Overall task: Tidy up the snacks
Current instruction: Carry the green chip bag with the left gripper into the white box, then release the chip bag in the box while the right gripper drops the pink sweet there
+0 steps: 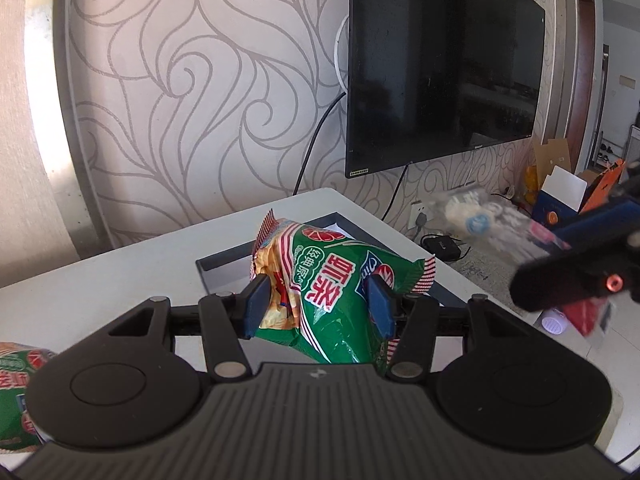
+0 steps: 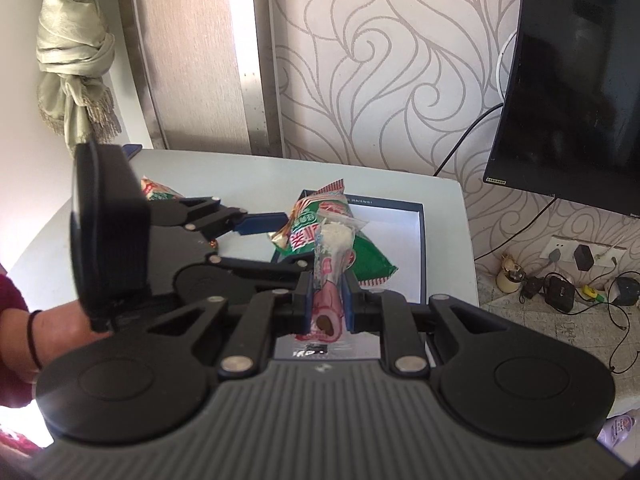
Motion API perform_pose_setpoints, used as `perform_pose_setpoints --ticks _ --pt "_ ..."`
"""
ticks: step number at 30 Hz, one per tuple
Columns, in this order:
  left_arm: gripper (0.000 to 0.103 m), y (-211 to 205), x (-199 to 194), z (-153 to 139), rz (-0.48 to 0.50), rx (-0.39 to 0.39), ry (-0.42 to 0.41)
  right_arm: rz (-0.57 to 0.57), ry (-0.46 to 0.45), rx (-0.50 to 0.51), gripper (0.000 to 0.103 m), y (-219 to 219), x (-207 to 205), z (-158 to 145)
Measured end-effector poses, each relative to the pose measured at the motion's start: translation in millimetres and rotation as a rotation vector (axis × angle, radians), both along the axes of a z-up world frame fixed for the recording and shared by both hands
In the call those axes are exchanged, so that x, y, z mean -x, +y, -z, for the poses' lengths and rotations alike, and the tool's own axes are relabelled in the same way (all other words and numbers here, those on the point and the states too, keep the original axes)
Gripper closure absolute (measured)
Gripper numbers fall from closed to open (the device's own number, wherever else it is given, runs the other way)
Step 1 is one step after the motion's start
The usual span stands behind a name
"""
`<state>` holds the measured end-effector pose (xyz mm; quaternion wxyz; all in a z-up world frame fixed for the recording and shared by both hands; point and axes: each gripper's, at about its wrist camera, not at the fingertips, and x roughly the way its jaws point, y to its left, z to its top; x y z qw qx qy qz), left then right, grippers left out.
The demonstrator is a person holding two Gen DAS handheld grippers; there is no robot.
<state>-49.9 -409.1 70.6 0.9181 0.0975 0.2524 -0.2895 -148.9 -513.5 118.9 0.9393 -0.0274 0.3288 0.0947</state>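
My left gripper (image 1: 318,284) is shut on a green and red snack bag (image 1: 332,300), its blue pads pressing both sides. The bag hangs over a shallow dark-rimmed box (image 1: 224,262) on the white table (image 1: 100,280). In the right wrist view my right gripper (image 2: 327,280) is shut on a slim clear and pink snack packet (image 2: 334,236), held above the box (image 2: 422,248). The left gripper (image 2: 288,240) with the green bag (image 2: 372,260) is just ahead of it. From the left wrist view the right gripper (image 1: 560,248) and its packet (image 1: 480,216) are blurred at the right.
A second green bag (image 1: 16,384) (image 2: 158,192) lies on the table to the left. A person's hand (image 2: 40,332) holds the left gripper. A black TV (image 1: 440,72) hangs on the wall. Sockets and cables (image 2: 580,276) lie right of the table, a knotted curtain (image 2: 72,52) to the left.
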Motion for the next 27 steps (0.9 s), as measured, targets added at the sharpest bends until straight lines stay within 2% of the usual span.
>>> perform_pose_setpoints --ticks 7,10,12,17,23,27 --pt "0.041 -23 -18 19 0.001 -0.036 0.027 -0.01 0.036 0.005 0.085 -13 -12 11" --pt "0.034 -26 -17 24 0.001 -0.048 0.03 -0.019 0.049 0.003 0.085 -16 -17 16" --pt "0.024 -28 -15 25 -0.004 -0.068 0.016 -0.019 0.051 0.002 0.085 -17 -19 18" --pt "0.015 -23 -3 21 0.012 -0.08 -0.007 -0.034 0.062 -0.01 0.085 -18 -26 24" --pt "0.013 -8 12 18 -0.001 -0.096 0.001 -0.044 0.074 -0.014 0.085 -17 -31 31" --pt "0.011 4 28 15 0.016 -0.072 0.014 -0.038 0.097 -0.004 0.085 -16 -34 38"
